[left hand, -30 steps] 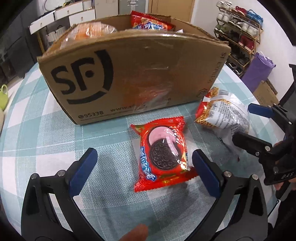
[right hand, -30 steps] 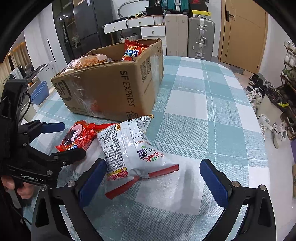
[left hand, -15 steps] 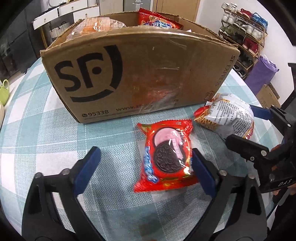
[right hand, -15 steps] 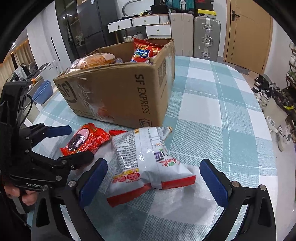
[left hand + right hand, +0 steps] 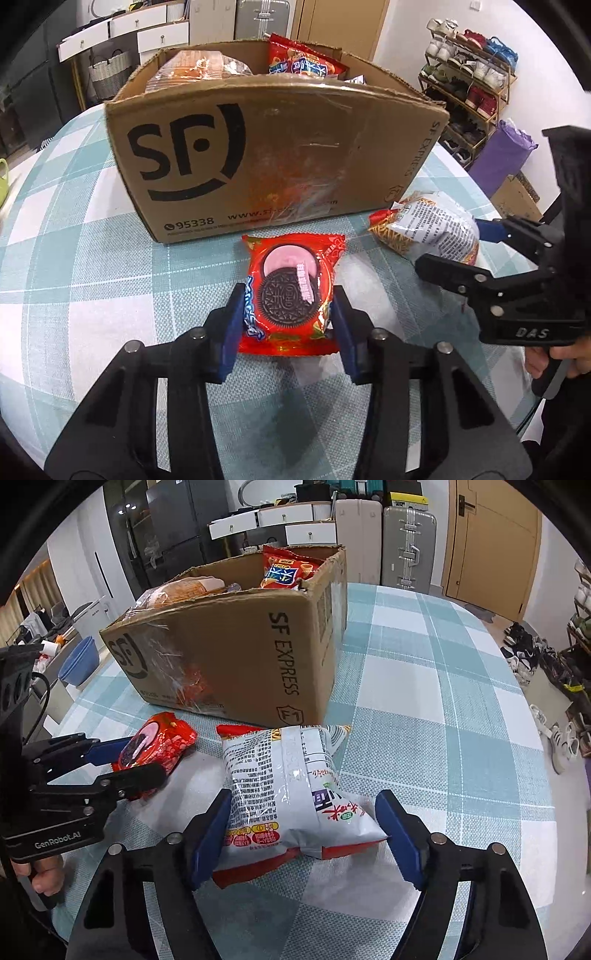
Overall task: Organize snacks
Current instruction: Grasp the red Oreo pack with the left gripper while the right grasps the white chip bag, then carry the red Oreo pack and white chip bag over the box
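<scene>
A red Oreo packet point(image 5: 291, 280) lies on the checked tablecloth in front of the SF cardboard box point(image 5: 280, 155). My left gripper point(image 5: 288, 295) is closing on it, blue pads touching both of its sides. To its right lies a white snack bag point(image 5: 280, 775) with red ends. My right gripper point(image 5: 303, 805) is closing around that bag, and its pads meet the bag's near corners, which buckle slightly. In the right wrist view the Oreo packet point(image 5: 162, 738) sits between the left gripper point(image 5: 142, 760) fingers. The right gripper point(image 5: 450, 243) straddles the bag point(image 5: 432, 221) in the left wrist view.
The open box point(image 5: 236, 657) holds a red chip bag point(image 5: 284, 568) and a wrapped bread pack point(image 5: 181, 590). The round table's edge curves off on the right, with a shoe rack point(image 5: 469, 74) and a purple bag point(image 5: 502, 155) beyond. Suitcases point(image 5: 406, 542) stand at the back.
Both grippers narrowed from wide open. The left pads came in against the Oreo packet; the right pads came in to the white bag. Both hands edged forward a little.
</scene>
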Tool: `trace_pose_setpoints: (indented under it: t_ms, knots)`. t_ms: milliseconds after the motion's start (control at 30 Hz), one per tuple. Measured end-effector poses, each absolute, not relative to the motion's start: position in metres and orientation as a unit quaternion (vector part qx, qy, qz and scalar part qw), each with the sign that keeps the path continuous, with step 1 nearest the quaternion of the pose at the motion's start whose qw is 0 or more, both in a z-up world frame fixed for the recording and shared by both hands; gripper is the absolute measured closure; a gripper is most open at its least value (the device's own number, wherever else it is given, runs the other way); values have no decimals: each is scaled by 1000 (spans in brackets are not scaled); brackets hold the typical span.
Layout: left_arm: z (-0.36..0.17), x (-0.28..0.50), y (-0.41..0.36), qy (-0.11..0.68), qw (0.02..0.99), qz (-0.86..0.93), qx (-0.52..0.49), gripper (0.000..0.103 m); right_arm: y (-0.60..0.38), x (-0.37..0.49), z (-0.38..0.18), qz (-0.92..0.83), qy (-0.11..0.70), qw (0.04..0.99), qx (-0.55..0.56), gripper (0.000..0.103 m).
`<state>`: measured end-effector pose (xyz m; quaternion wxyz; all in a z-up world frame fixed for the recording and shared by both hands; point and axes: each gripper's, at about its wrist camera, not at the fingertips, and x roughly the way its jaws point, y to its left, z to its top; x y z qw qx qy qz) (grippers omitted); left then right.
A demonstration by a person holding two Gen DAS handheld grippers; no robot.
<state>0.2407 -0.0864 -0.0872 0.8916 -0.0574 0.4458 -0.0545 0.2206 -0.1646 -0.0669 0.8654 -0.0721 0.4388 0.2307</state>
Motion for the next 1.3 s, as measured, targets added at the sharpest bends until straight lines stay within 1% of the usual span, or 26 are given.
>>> trace_pose_setpoints:
  t_ms: [200, 300, 500, 833, 1067, 1300]
  knots:
    - [-76, 225, -81, 429, 899, -52, -70, 62, -164, 211, -65, 244, 425, 868, -79, 41]
    - [-63, 207, -65, 417, 905, -49, -76, 62, -163, 205, -65, 251, 419, 869, -83, 45]
    - [-37, 187, -45, 394, 915, -41, -80, 62, -170, 191, -50, 254, 396, 879, -75, 46]
    - [20, 157, -20, 348, 933, -32, -84, 62, -179, 169, 8, 274, 326, 904, -40, 46]
    - [59, 160, -5, 326, 941, -22, -89, 62, -169, 174, 45, 270, 289, 918, -24, 46]
    - [89, 176, 4, 312, 946, -9, -86, 62, -157, 198, 56, 259, 283, 923, -12, 46]
